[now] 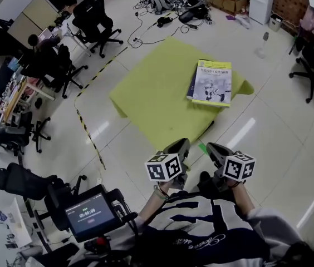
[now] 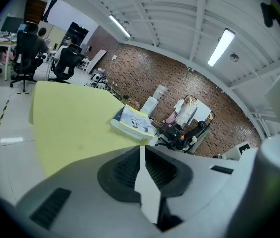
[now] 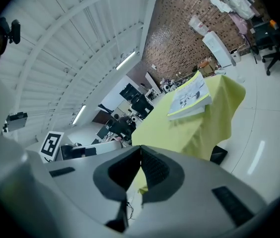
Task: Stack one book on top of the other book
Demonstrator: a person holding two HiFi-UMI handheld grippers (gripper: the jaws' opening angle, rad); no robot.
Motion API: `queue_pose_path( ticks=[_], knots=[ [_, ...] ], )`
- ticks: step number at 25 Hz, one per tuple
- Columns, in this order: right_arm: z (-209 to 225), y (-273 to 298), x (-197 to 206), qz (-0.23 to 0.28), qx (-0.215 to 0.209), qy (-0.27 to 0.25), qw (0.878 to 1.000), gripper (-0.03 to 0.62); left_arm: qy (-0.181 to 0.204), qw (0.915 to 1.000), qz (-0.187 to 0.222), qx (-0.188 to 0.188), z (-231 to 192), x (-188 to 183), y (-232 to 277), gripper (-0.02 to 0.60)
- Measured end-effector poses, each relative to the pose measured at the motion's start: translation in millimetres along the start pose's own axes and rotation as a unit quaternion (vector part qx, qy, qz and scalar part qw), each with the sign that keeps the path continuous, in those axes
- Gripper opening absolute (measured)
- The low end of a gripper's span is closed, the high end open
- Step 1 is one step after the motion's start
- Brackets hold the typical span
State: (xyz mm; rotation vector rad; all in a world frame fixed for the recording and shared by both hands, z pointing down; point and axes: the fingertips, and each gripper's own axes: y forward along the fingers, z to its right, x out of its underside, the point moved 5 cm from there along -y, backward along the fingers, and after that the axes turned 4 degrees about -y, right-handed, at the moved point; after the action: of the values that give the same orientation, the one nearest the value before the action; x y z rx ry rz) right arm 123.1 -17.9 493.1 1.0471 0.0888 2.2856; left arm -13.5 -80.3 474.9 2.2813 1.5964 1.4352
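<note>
Two books (image 1: 211,82) lie stacked near the far right corner of a table under a yellow-green cloth (image 1: 151,96). The top one has a white cover with a yellow-green edge; a blue spine shows beneath it. Both grippers are held close to the person's body, well short of the table. My left gripper (image 1: 180,149) has only a narrow gap between its jaws, with nothing in it. My right gripper (image 1: 215,151) is shut and empty. The left gripper view shows the books (image 2: 134,123) beyond the gripper's tips (image 2: 141,150). In the right gripper view the books (image 3: 192,99) lie past the closed tips (image 3: 140,150).
A device with a lit screen (image 1: 90,213) sits at the lower left. Office chairs (image 1: 96,24) and people at desks fill the far left. Black-yellow tape (image 1: 87,132) runs along the floor beside the table. Cables (image 1: 162,4) lie beyond it, and another chair (image 1: 313,71) stands at the right.
</note>
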Motion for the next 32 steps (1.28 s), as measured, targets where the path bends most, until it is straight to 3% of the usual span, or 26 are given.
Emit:
queue_pose_path(
  ticks=[2, 10, 17, 22, 32],
  knots=[
    [-16.4, 5.8, 7.3, 0.006, 0.001, -0.005, 1.000, -0.011, 0.009, 0.9999, 0.005, 0.004, -2.3, 0.0, -20.5, 0.005],
    [-99.0, 30.0, 86.2, 0.046, 0.025, 0.039, 0.998, -0.011, 0.043, 0.9983, -0.030, 0.026, -61.3, 40.0, -125.3, 0.005],
    [-158.3, 38.7, 164.1, 0.033, 0.055, 0.032, 0.997, -0.011, 0.027, 0.9982, -0.038, 0.037, -123.3, 60.7, -194.5, 0.005],
    [-185.6, 23.4, 178.6, 0.038, 0.068, 0.006, 0.997, -0.011, 0.017, 0.9969, -0.035, 0.068, -118.1, 70.5, -206.9, 0.005],
    [-202.3, -16.7, 196.3, 0.058, 0.102, 0.006, 0.993, -0.012, 0.045, 0.9898, -0.052, 0.125, -71.4, 97.5, -209.4, 0.005]
  ],
)
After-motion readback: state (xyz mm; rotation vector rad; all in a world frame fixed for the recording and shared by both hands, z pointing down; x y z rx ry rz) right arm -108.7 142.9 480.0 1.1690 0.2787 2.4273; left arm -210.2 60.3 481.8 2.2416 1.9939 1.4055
